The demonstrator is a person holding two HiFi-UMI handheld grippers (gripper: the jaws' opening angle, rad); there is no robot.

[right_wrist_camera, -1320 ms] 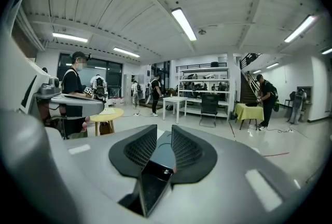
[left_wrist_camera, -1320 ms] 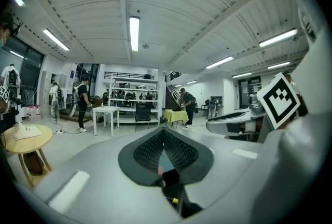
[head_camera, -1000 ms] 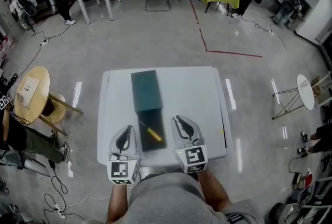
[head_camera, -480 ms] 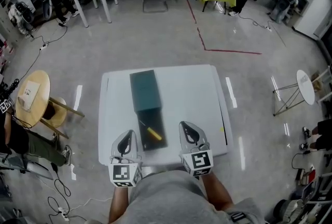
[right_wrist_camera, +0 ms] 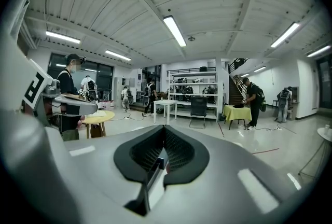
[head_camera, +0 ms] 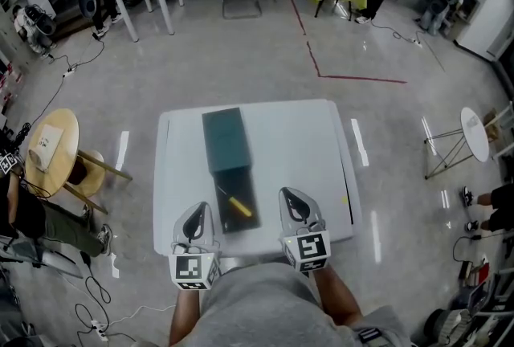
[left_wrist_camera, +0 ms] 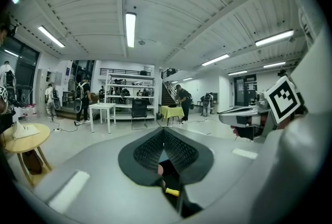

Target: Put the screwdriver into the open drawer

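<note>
Head view, lower centre. The screwdriver [head_camera: 235, 205] lies inside the open drawer [head_camera: 245, 181], on its floor. I read the placing step as already done. Its long axis runs diagonally: the dark shaft points to the upper left of the frame and the yellow handle to the lower right. The drawer stands pulled out of the dark green cabinet [head_camera: 225, 140] toward the bottom of the frame, on the white table [head_camera: 305, 144].

The left gripper [head_camera: 195, 209] is at the lower left and the right gripper [head_camera: 286, 193] at the lower right. Both sit over the table's near edge, with the drawer between them. The tool therefore lies inward of each claw, to the right of my left one and to the left of my right one. Neither is clearly the nearer. The handle end faces the right gripper's side and the shaft tip faces away from both.

Left gripper view. The jaws of the left gripper [left_wrist_camera: 163, 132] stand together with nothing between them. The yellow handle [left_wrist_camera: 173, 191] shows low and just right of centre, below the jaws.

Right gripper view. The jaws of the right gripper [right_wrist_camera: 165, 132] are fully closed and hold nothing.

Judgement: if I wanted the tool again, I would have to open the jaws first and close them across the diagonal axis.
</note>
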